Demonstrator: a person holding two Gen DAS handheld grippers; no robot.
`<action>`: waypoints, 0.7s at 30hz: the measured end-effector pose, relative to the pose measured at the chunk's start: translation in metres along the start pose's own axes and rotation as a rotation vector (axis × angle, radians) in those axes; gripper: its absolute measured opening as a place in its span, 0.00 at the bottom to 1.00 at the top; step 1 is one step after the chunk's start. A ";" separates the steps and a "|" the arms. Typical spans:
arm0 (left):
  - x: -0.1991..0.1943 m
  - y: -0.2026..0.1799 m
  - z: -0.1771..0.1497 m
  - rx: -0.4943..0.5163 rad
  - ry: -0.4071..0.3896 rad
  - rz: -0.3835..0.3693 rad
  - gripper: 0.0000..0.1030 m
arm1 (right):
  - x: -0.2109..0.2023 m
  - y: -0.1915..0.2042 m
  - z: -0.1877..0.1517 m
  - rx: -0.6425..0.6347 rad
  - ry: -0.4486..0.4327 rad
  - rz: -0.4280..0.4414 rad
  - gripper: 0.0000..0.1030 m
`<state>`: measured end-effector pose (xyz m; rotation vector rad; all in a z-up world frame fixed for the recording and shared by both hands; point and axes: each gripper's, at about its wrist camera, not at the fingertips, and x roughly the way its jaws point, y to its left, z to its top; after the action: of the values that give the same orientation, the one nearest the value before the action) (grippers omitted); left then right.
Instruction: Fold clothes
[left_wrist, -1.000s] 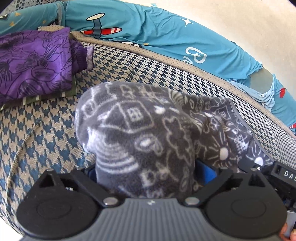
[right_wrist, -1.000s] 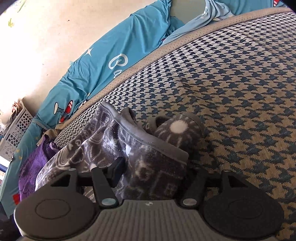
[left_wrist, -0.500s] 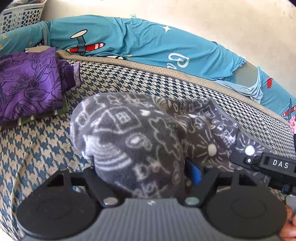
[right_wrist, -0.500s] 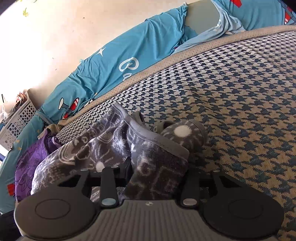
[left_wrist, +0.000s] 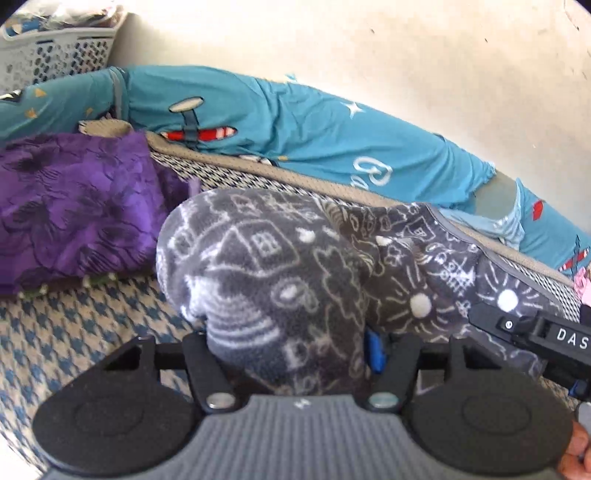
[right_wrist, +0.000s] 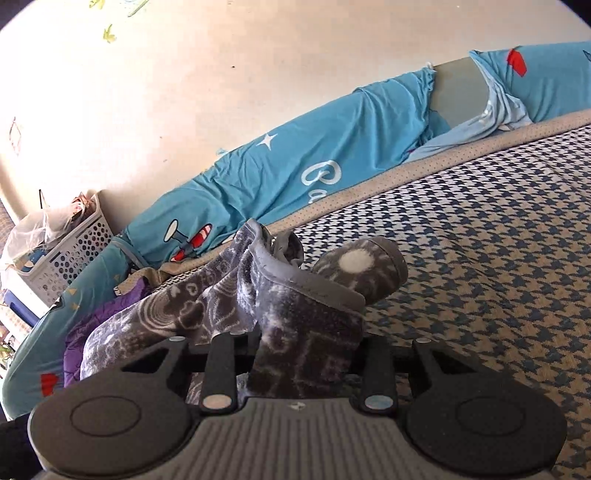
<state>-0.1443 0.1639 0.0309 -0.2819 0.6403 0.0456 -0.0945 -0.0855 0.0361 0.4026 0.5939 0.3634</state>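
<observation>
Houndstooth bed cover (right_wrist: 480, 240) lies beneath; grey fleece garment (left_wrist: 280, 280) is clamped by left gripper (left_wrist: 295, 354) and right gripper (right_wrist: 299, 354), lifted near purple stack (left_wrist: 74, 206); edges should be kept level while lowered.

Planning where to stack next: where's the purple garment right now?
In the left wrist view, the purple garment lies folded at left on the houndstooth cover, beside the grey fleece.

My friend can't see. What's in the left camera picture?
The left hand-held gripper pinches a bunched grey fleece garment with white doodles, over a houndstooth bed cover. A folded purple garment lies left; a blue cartoon sheet runs behind.
</observation>
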 end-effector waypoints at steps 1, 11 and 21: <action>-0.004 0.004 0.005 -0.005 -0.013 0.012 0.58 | 0.003 0.007 0.001 -0.008 -0.003 0.012 0.31; -0.033 0.059 0.060 -0.061 -0.132 0.153 0.58 | 0.043 0.094 0.015 -0.075 -0.021 0.154 0.31; -0.053 0.122 0.118 -0.082 -0.236 0.260 0.58 | 0.084 0.177 0.015 -0.084 -0.031 0.262 0.31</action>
<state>-0.1331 0.3157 0.1229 -0.2661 0.4375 0.3501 -0.0583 0.1002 0.0908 0.4052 0.4948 0.6293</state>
